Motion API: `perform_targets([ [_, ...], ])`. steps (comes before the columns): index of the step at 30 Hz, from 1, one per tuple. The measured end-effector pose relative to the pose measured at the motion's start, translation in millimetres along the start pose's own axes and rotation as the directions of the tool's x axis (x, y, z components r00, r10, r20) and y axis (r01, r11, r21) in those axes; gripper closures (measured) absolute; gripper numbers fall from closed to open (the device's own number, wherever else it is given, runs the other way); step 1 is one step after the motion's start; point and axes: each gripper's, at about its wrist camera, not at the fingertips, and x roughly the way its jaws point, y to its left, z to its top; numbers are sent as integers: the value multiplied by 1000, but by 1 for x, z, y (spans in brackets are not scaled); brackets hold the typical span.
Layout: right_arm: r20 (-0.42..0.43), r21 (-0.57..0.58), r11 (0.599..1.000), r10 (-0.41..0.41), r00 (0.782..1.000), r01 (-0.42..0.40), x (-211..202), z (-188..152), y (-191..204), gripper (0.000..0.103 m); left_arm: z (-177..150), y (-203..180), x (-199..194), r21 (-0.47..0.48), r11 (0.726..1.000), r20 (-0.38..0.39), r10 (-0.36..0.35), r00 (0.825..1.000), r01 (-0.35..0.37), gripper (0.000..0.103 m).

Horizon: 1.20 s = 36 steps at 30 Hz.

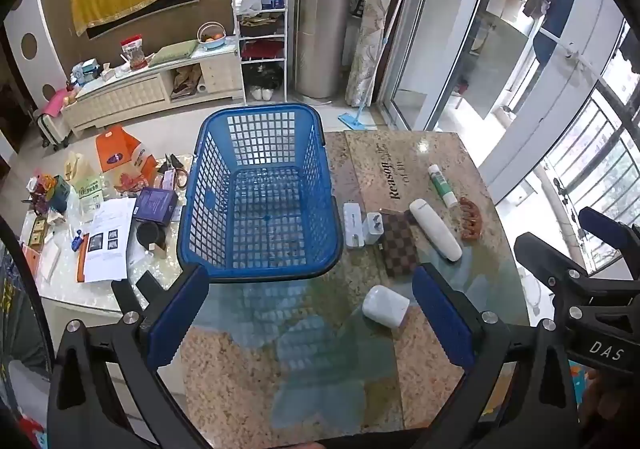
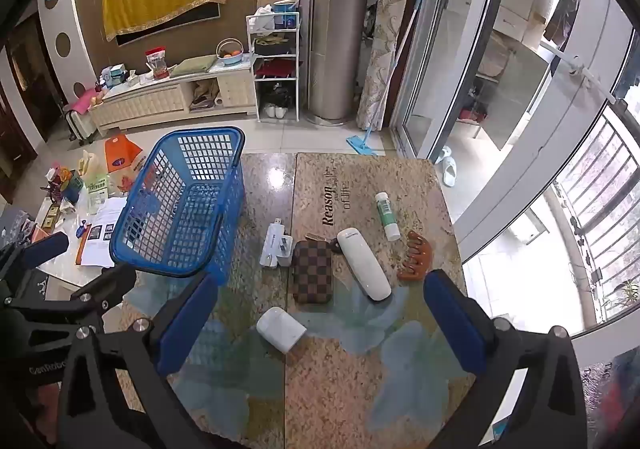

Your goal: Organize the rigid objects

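While both tools hover above a speckled granite-pattern tabletop, the left gripper and the right gripper stand released, their blue-padded jaws spread wide with nothing between them. An empty blue plastic lattice basket sits on the left part of the tabletop, its near rim just beyond the left gripper's fingertips.

To the right of the basket lies a loose cluster of items awaiting sorting. Nearest is a small white rounded earbud-style case, lying apart from the rest, between the right gripper's open jaws as its camera sees it. Farther back, a brown checkered rectangular pouch lies flat, with a flat white oblong device with a plug at its far end and a small white charger block just beside its left far corner, close to the basket. A long white rounded case lies at a slant on the pouch's right side, touching or almost touching it. Beyond that, a slim white tube with a green label lies on the stone, and a brown wooden comb-like piece with rounded teeth rests near the tabletop's right edge.

Across the tiled floor, a cream low cabinet runs along the far wall, and a second surface on the left holds scattered papers and packages.
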Motion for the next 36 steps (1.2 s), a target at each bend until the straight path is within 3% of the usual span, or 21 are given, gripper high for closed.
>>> perform_targets([
  [36,-8,8,1000,21,1000,-21,4,-4,1,0,-12,9,4,15,1000,-4,18,1000,-18,1],
])
